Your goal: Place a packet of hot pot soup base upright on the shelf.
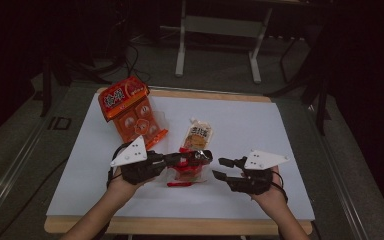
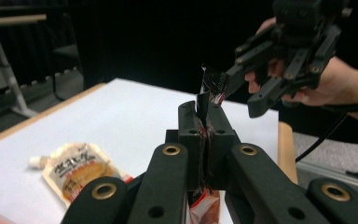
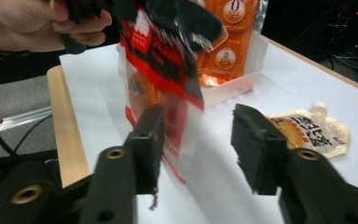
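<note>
Clamping the red packet [image 1: 187, 167] by its top edge, the left gripper [image 1: 202, 156] is holding it up; the right gripper [image 1: 221, 168] is standing apart, seemingly just clear of it.

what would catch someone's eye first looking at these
First the red and clear snack packet near the front middle of the white table, pinched shut in the left tool, while the right tool stands open just beside it. Next the bright orange pack at the back left, then the pale spouted pouch lying flat behind the packet.
</note>
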Motion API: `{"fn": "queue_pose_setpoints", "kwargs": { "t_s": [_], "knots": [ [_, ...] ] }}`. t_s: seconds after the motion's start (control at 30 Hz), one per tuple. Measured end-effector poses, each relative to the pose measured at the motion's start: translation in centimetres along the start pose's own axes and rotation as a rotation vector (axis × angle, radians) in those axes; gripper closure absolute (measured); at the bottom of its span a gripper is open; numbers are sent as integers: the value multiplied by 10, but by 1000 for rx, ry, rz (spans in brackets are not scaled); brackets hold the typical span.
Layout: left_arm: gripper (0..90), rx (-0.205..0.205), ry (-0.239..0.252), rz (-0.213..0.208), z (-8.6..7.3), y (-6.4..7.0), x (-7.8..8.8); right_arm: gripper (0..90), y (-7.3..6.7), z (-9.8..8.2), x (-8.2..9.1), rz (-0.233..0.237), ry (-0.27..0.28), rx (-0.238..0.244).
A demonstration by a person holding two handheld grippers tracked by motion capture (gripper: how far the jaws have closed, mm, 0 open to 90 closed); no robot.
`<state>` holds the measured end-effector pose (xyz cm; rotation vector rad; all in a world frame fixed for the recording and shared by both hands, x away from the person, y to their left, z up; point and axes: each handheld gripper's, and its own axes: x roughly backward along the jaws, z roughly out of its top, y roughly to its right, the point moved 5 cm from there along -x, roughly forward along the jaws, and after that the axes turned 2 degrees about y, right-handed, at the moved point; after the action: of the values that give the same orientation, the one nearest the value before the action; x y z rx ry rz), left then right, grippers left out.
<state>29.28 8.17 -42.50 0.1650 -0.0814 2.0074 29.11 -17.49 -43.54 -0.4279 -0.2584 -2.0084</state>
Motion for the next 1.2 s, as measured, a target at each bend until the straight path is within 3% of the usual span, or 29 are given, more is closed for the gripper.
{"fn": "queue_pose_setpoints", "kwargs": {
  "t_s": [0.03,0.07,0.17,0.2,0.27,0.77,1.03,1.2],
  "knots": [
    [882,3,12,4,3,-4,3,391,2,-1,3,-1,10,-11],
    [882,-7,17,5,4,-5,5,391,2,-1,3,-1,10,-11],
    [881,-17,35,17,9,-12,11,229,4,-3,5,13,22,-39],
    [881,-17,35,17,9,-12,11,229,4,-3,5,13,22,-39],
    [880,-12,51,28,12,-18,16,133,7,-3,8,26,52,-65],
    [879,-58,94,124,15,-55,52,113,12,-11,10,34,76,-69],
    [878,-68,64,137,5,-70,61,131,13,-13,11,38,70,-64],
    [877,-50,64,134,-3,-78,67,133,15,-14,13,40,79,-81]
  ]
}}
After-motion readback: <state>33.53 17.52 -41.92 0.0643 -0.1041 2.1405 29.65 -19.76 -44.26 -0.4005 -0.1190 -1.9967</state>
